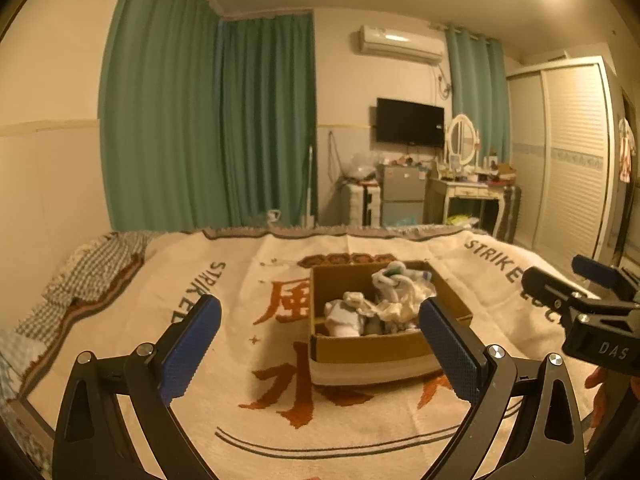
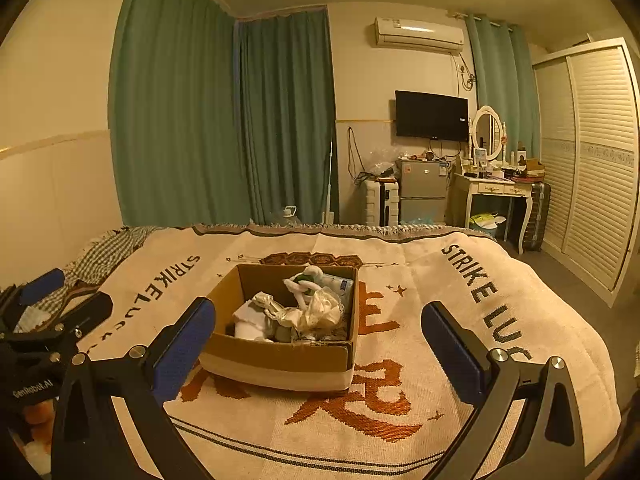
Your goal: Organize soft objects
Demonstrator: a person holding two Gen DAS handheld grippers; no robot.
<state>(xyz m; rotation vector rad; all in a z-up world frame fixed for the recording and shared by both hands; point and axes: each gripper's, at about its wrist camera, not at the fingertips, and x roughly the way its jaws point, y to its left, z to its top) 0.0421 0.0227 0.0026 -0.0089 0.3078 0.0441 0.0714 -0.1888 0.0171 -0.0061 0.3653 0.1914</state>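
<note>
An open cardboard box (image 1: pixel 372 350) sits on the bed and also shows in the right wrist view (image 2: pixel 280 354). It holds a pile of soft objects (image 1: pixel 380 304): white socks, crumpled cream cloth and a white-and-green piece, also seen in the right wrist view (image 2: pixel 298 308). My left gripper (image 1: pixel 320 344) is open and empty, held short of the box and to its left. My right gripper (image 2: pixel 318 344) is open and empty, with the box between its fingers in view but farther off. Each gripper shows at the edge of the other's view (image 1: pixel 592 300) (image 2: pixel 48 312).
A cream blanket (image 1: pixel 224 400) with orange characters and "STRIKE LUCK" lettering covers the bed. A checked cloth (image 1: pixel 92 268) lies at the bed's left edge. Beyond the bed stand green curtains (image 2: pixel 224 120), a small fridge (image 2: pixel 422 190), a dressing table (image 2: pixel 496 192) and a wardrobe (image 2: pixel 592 152).
</note>
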